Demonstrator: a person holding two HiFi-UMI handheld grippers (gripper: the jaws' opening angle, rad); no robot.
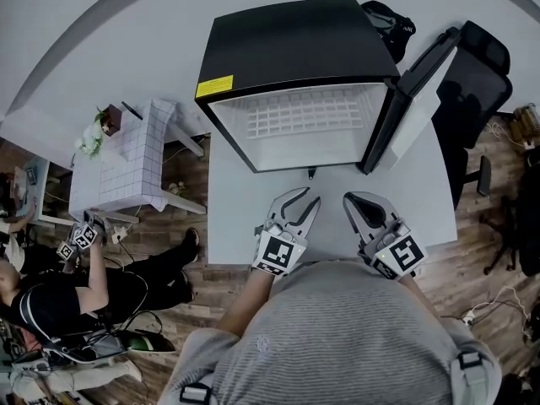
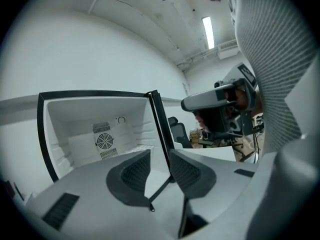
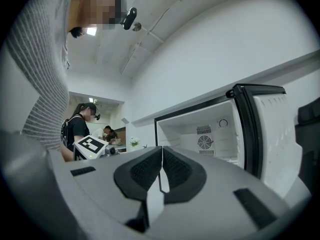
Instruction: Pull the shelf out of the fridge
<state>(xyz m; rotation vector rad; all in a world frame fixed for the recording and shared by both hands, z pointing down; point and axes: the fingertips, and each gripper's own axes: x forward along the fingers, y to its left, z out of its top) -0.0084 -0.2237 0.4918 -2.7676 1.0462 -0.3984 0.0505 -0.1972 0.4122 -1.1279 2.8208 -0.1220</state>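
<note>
**Fridge** [image 1: 295,40]: black, compact, standing on the white desk [image 1: 245,218] at 12 o'clock from the person. Door [image 1: 413,91] swung open toward 2 o'clock, hinged on the right edge of the cabinet. Yellow label [image 1: 214,86] on the top front corner at 10 o'clock.

**Shelf** [image 1: 304,112]: white grid, seated inside the cabinet, within the opening. Touched by neither gripper.

**Left gripper** [image 1: 305,199]: over the desk at 6 o'clock from the fridge opening, just in front of it, pointing toward 12 o'clock. Jaws partly apart with a narrow gap. Nothing between the pads; only desk and door edge seen through the gap. Holds nothing.

**Right gripper** [image 1: 349,199]: at 3 o'clock from the left one, near but apart, pointing toward 12 o'clock. Jaws together, pads meeting along their length. Holds nothing.

**Fridge interior**, from both gripper views: white walls, with a round fan grille [image 2: 104,141] and a dial [image 2: 120,120] on the back wall.

**Surroundings:**
- Small table with a checked cloth [image 1: 126,163] at 9 o'clock, flowers [image 1: 91,137] on it.
- Second person [image 1: 51,302] at 8 o'clock, low by the floor.
- Black office chair [image 1: 481,66] at 2 o'clock, beyond the door.
- Black bag [image 1: 388,19] at 1 o'clock, behind the fridge
</note>
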